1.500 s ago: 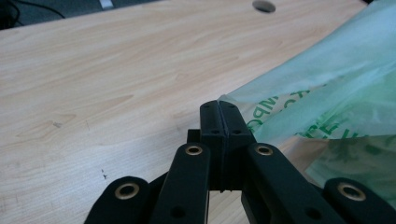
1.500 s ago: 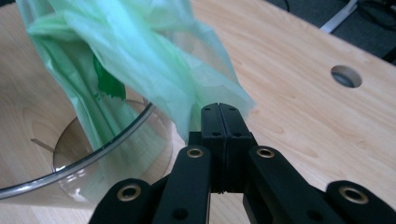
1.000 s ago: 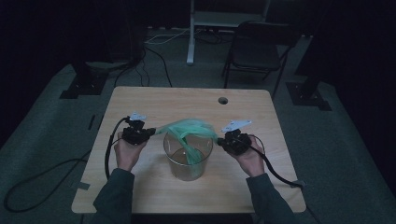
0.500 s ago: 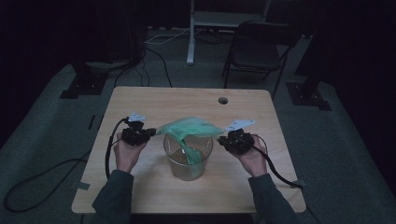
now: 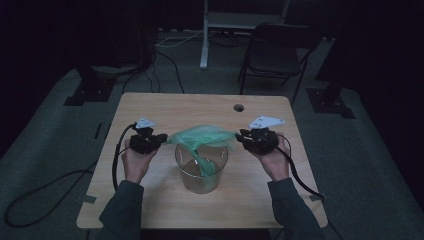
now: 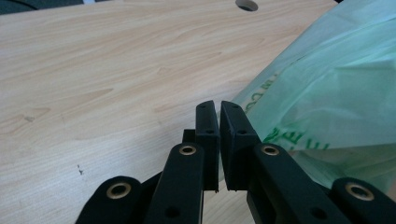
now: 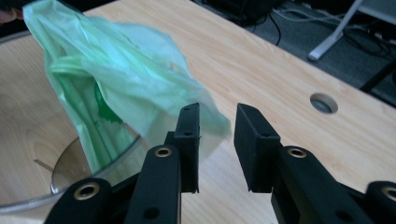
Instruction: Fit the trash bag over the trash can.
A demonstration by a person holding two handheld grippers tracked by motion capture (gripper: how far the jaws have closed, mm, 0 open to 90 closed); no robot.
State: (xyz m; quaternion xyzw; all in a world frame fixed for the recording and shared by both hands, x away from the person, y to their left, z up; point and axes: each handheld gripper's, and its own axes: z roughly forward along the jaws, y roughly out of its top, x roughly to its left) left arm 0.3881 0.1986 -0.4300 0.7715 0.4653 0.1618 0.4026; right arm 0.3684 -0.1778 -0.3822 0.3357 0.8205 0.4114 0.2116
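Left tool (image 6: 219, 109) pressed together, bag pinch unclear; right tool (image 7: 217, 116) just spreading, empty. Re-pinch green bag (image 5: 202, 137) edge, stretch over clear bucket (image 5: 201, 170) rim.

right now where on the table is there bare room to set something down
Free: the far strip of table between the green bag and the round hole, and the near edge below the clear container. Crowded: the middle, between both tongs.

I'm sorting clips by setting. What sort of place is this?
Probably a lab or recording room, not a home: a lone wooden table on grey carpet, cables trailing across the floor, a black folding chair and stand bases in the dark behind.
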